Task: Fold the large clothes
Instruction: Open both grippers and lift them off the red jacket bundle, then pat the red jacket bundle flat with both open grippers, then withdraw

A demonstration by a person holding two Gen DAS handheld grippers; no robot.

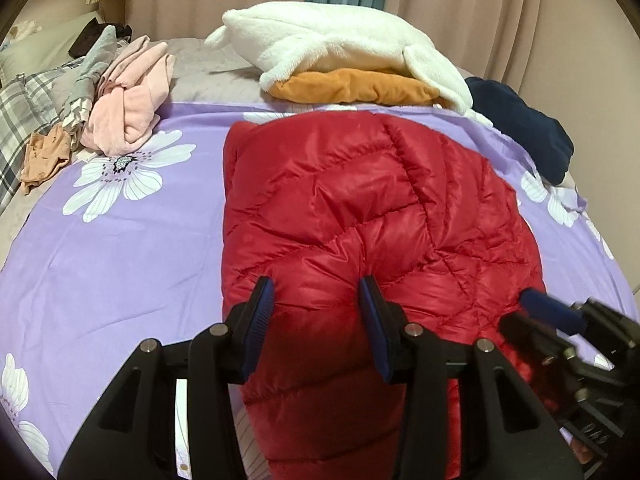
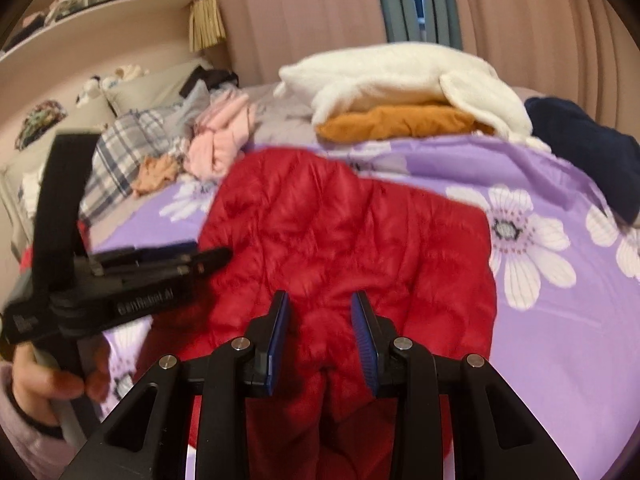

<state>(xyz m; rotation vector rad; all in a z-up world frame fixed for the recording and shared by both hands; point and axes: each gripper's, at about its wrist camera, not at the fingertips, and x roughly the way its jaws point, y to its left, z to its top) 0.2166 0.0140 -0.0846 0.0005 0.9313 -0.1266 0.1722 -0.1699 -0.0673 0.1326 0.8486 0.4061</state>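
Observation:
A red quilted puffer jacket (image 1: 360,208) lies folded on the purple flowered sheet (image 1: 120,248); it also shows in the right wrist view (image 2: 340,232). My left gripper (image 1: 318,290) is open, its blue pads straddling the jacket's near bulge, with red fabric between them. My right gripper (image 2: 320,304) is open over the jacket's near edge, fabric between its fingers too. The right gripper shows at the lower right of the left wrist view (image 1: 560,320). The left gripper shows at the left of the right wrist view (image 2: 168,258), held by a hand.
A white fleece (image 1: 344,40) lies on an orange garment (image 1: 360,88) at the far side. A navy garment (image 1: 524,128) lies at right. Pink clothes (image 1: 128,100) and plaid fabric (image 1: 24,120) are piled at left. Curtains (image 1: 480,8) hang behind.

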